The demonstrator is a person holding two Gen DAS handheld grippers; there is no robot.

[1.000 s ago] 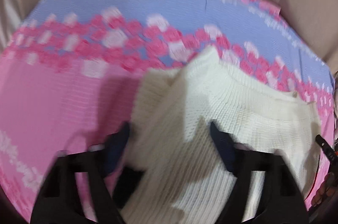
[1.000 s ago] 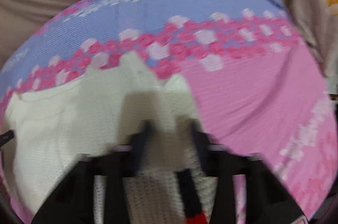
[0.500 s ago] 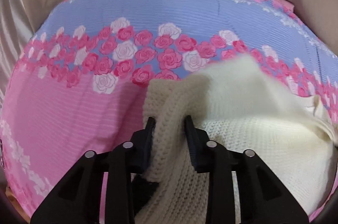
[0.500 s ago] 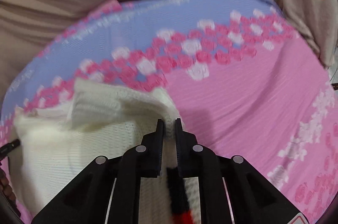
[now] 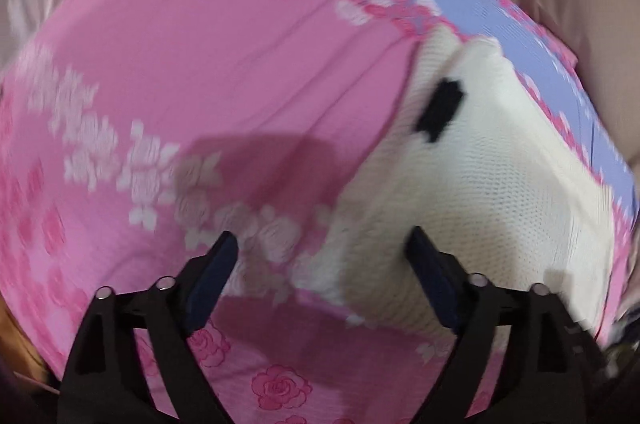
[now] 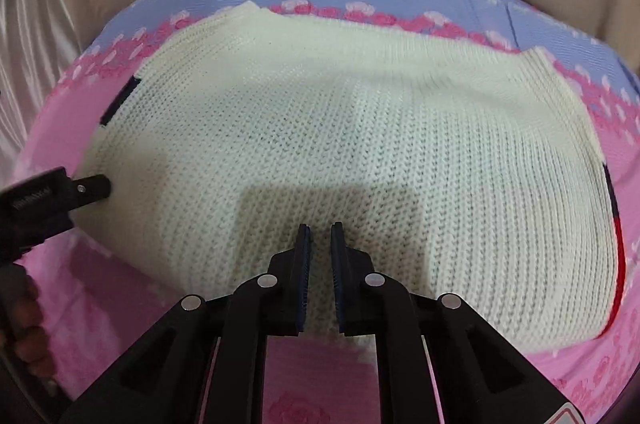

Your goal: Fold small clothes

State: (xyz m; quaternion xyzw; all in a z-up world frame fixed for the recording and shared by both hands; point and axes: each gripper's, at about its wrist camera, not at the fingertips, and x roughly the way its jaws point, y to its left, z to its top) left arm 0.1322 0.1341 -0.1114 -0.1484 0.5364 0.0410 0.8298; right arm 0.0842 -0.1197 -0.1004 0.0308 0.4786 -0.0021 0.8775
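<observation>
Sweater point(image 6: 360, 151) folded flat on the bed; both claws off it.

Half a second ago each of your claws pinched a cream knit edge; both have since let go. Your left claw point(image 5: 320, 264) now stands wide, nothing between its fingers, over the sweater's left edge and the floral bedsheet point(image 5: 180, 83). Your right claw point(image 6: 319, 256) is narrowed to a slim gap, hovering above the knit, gripping nothing. Your left claw's tip point(image 6: 90, 185) shows beside the sweater's left edge. No containers sighted.

Bare pink sheet point(image 5: 208, 71) is lying left of the cream sweater point(image 6: 360, 127); the left gripper point(image 6: 86, 188) is crowding that side.
</observation>
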